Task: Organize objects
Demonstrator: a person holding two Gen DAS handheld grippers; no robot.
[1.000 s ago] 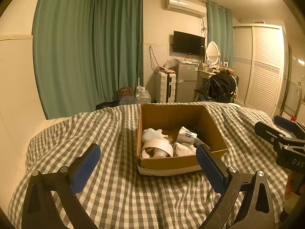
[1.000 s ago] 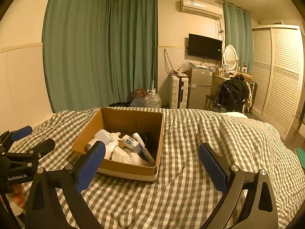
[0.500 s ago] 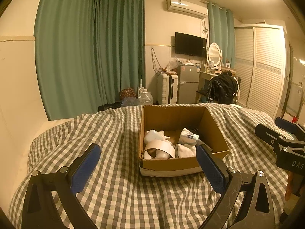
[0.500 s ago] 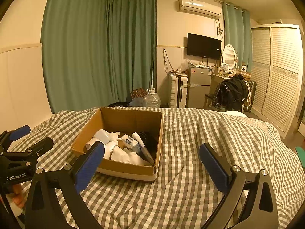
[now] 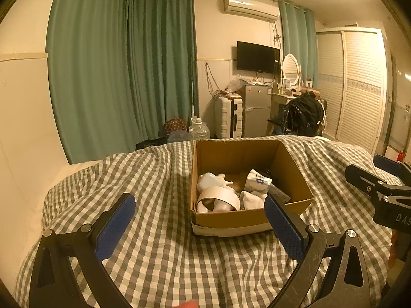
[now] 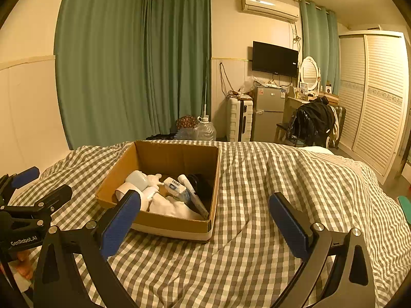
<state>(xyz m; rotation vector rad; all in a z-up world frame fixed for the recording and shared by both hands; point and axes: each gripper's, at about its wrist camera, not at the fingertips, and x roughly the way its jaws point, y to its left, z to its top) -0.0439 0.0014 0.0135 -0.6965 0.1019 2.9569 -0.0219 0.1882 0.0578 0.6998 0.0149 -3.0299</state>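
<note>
- While spread wide and empty, left gripper (image 5: 199,220) just short of cardboard box (image 5: 231,222) on checked bedspread (image 5: 154,256).
- Right gripper (image 6: 205,218) likewise wide, empty, box ahead-left, near left fingertip.
- Inside box: tissue pack (image 6: 175,185), white items.

Both wrist cameras looked forward low over the bed (image 5: 159,256) toward the far wall. The left view faced the box (image 5: 231,220) nearly head-on and near; the right view (image 6: 164,224) saw it from its right. Both shared box, curtains (image 6: 133,64) and TV (image 5: 257,56).
</note>
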